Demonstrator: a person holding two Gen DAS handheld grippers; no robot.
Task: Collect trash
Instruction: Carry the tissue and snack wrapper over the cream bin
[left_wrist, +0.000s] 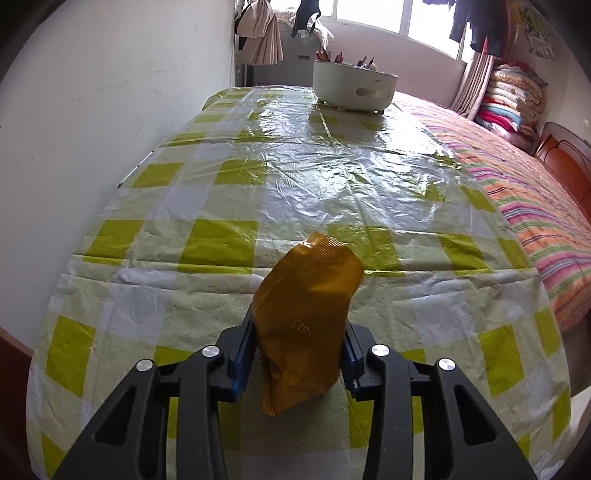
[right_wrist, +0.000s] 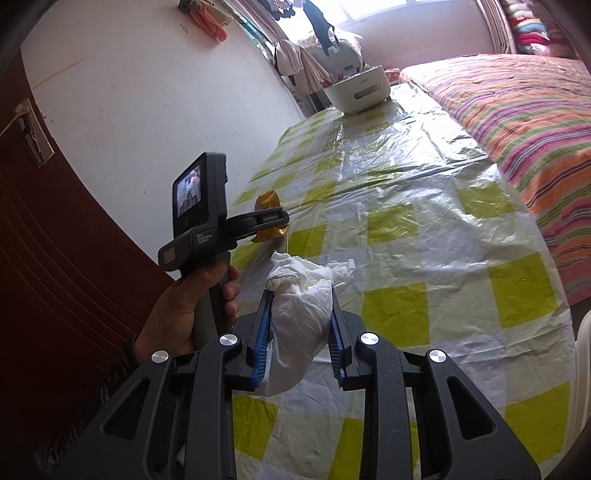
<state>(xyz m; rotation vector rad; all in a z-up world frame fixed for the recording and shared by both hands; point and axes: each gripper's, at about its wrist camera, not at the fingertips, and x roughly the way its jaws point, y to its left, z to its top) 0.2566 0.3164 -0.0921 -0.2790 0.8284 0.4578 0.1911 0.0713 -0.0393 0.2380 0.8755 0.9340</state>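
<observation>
- The left tool (left_wrist: 299, 354) is pinching a crinkled golden-brown foil wrapper (left_wrist: 306, 325) between its blue-lined pads; the wrapper stands up out of the grip, its ribbed sealed edge on top.
- Pale characters are stamped on the wrapper — they look like "G23" printed upside down, though I can't be sure of them.
- The right tool (right_wrist: 300, 343) is clamped on a crumpled white paper tissue (right_wrist: 301, 306), soft and creased, with a loose end flopping towards the desk just beyond the pads.
- Seen from the right wrist, a person's hand (right_wrist: 184, 314) grips the left tool's handle; small pale lettering on its black body is too small to read, and a little screen glows on the back of its camera.
- Both pieces of trash are held over the near end of the desk (left_wrist: 184, 295), which wears a glossy, wrinkled plastic cloth in lime-green and white checks.
- At the far end sits a round, off-white plastic bin (left_wrist: 354, 86) with a slot handle in its side — a small grey word near its rim is illegible. Wrappers and scraps poke above the rim.
- A bed (left_wrist: 535, 206) with a striped pink, orange and green cover lies along the desk's right side, touching it.
- Folded quilts (left_wrist: 511, 99) are stacked in the far corner.
</observation>
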